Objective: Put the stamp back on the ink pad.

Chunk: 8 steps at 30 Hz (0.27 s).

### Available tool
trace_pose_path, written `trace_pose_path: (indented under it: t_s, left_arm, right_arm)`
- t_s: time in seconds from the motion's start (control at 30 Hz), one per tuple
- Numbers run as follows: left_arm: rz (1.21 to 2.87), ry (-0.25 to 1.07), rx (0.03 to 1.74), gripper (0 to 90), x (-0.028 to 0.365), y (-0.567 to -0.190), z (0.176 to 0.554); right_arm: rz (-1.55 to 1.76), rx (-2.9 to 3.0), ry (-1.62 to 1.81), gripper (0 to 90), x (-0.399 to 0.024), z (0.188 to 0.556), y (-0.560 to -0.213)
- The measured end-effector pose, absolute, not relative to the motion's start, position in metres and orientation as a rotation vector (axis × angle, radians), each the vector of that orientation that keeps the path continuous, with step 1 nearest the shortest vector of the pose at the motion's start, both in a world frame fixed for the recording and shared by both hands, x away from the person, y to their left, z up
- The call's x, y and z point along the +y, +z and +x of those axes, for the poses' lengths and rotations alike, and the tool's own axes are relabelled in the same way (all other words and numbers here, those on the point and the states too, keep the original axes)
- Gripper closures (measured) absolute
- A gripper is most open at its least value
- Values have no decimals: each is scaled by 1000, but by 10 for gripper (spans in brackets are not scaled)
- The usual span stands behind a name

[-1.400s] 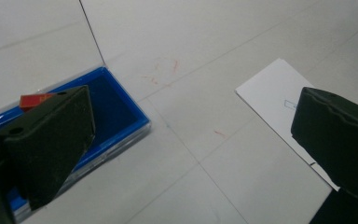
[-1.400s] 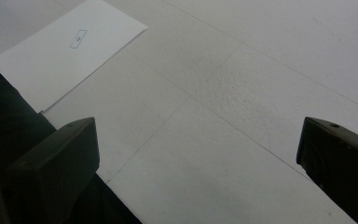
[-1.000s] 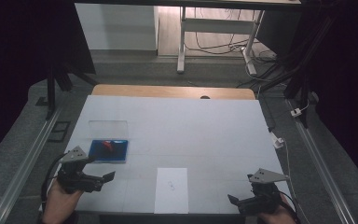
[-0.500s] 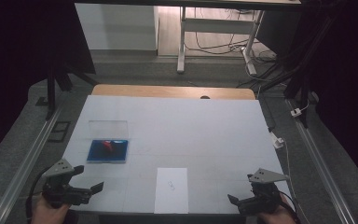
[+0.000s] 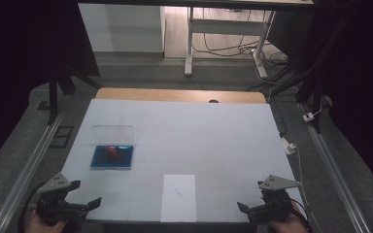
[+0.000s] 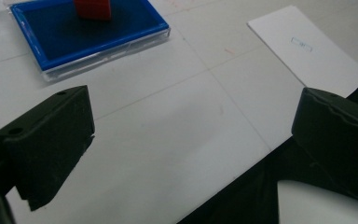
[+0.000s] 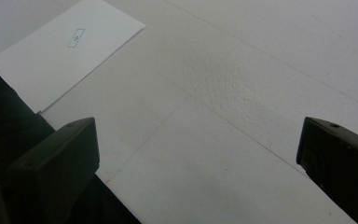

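The white table spreads before me, and I place everything by the blue ink pad on its left half. Beyond the pad, touching its far edge, lies its clear lid. To the pad's right and nearer me, at the table's front edge, lies the white sheet with a small printed box. On the pad stands the red stamp, upright as far as I can tell.

My left gripper hangs near the front left corner, nearer me than the pad, jaws wide and empty. My right gripper waits well to the pad's right, past the sheet, also wide and empty.

I judge the stamp is resting on the ink; next I would reach forward and close squarely on its body.

In the left gripper view the stamp's top is cut off, and its face is hidden.
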<state>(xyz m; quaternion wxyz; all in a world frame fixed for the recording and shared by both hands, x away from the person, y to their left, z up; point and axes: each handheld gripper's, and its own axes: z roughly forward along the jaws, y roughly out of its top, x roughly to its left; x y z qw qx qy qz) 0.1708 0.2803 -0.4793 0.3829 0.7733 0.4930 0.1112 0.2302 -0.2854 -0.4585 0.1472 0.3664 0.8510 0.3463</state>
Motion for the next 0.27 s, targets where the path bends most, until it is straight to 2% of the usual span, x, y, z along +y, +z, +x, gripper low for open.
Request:
trace_pose_path:
  t_s: [0.27]
  left_arm:
    - [2015, 291, 1285, 0, 277, -480, 171]
  right_arm:
    - [1052, 2453, 987, 0, -285, 231, -459]
